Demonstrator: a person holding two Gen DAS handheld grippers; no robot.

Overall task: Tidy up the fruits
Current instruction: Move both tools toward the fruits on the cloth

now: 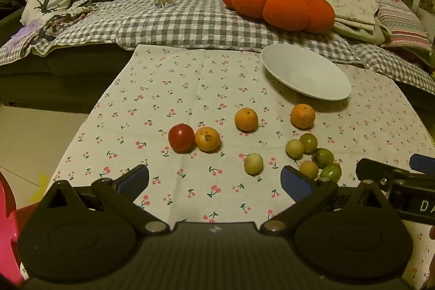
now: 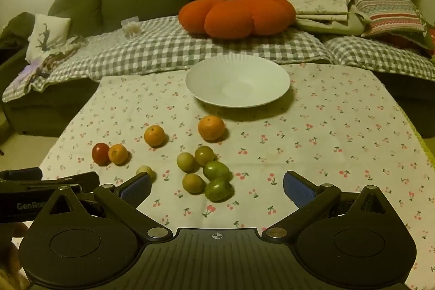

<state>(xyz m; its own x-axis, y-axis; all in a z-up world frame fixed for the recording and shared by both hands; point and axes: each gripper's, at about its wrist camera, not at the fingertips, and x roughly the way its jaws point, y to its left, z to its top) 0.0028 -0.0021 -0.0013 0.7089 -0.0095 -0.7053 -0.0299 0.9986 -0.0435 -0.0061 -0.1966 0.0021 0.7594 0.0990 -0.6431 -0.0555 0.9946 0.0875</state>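
A white plate (image 1: 307,72) (image 2: 238,80) stands empty at the far side of the cherry-print cloth. In front of it lie a red tomato (image 1: 181,137) (image 2: 100,153), three orange fruits (image 1: 246,119) (image 2: 211,127) and a cluster of small green and yellow fruits (image 1: 312,154) (image 2: 206,175). One pale fruit (image 1: 253,164) lies apart from the cluster. My left gripper (image 1: 214,181) is open and empty, low over the cloth's near edge. My right gripper (image 2: 216,188) is open and empty, with the green cluster just ahead between its fingers. Each gripper shows at the edge of the other's view.
The cloth-covered table (image 2: 339,140) ends at a dark sofa with a checked blanket (image 2: 190,45), an orange pumpkin cushion (image 2: 236,14) and folded linens (image 2: 339,7). A pink object (image 1: 8,222) is at the lower left.
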